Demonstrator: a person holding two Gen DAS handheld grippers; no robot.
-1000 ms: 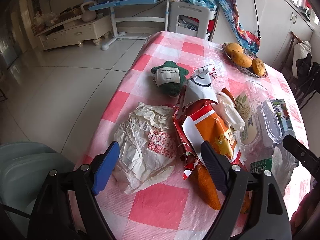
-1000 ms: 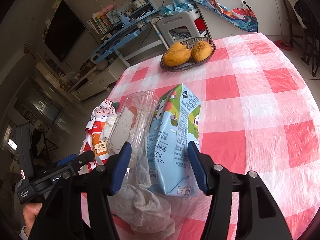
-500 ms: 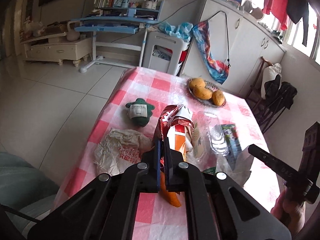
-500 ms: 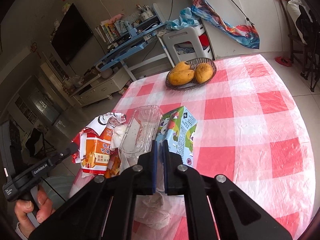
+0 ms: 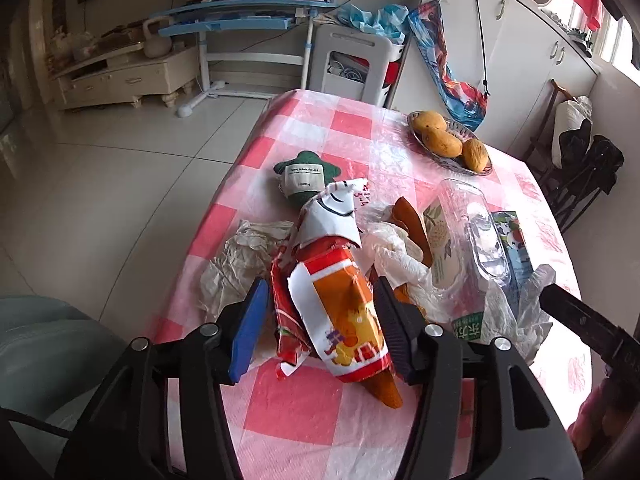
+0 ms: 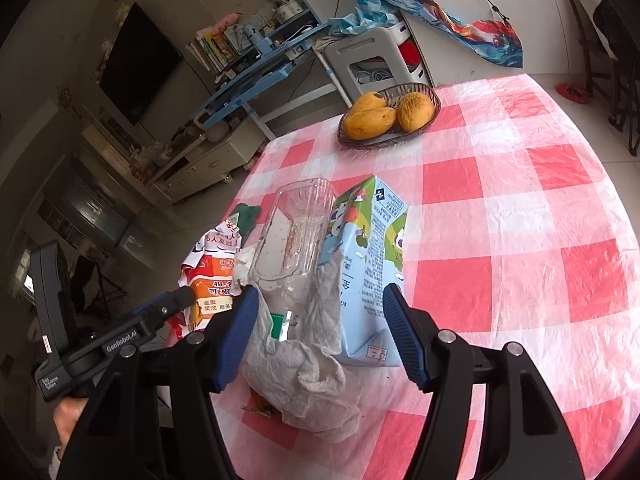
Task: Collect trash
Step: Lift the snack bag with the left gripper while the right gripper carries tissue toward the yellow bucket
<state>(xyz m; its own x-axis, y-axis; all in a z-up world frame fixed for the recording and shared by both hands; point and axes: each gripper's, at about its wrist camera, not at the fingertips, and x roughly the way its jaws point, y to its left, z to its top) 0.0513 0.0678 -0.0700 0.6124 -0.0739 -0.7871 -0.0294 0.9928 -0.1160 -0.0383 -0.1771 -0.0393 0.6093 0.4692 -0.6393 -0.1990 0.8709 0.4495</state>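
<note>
Beside the carton (image 6: 370, 268), the tissue (image 6: 304, 364) sits between the spread-apart right gripper (image 6: 316, 334), while the snack bag (image 5: 340, 312) is straddled, unclamped, by the spread-apart left gripper (image 5: 320, 326); each should be centred before being closed.

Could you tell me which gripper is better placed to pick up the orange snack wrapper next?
Left. The left gripper is open with the orange snack wrapper between its fingers, while the right gripper brackets the crumpled tissue and milk carton.
</note>
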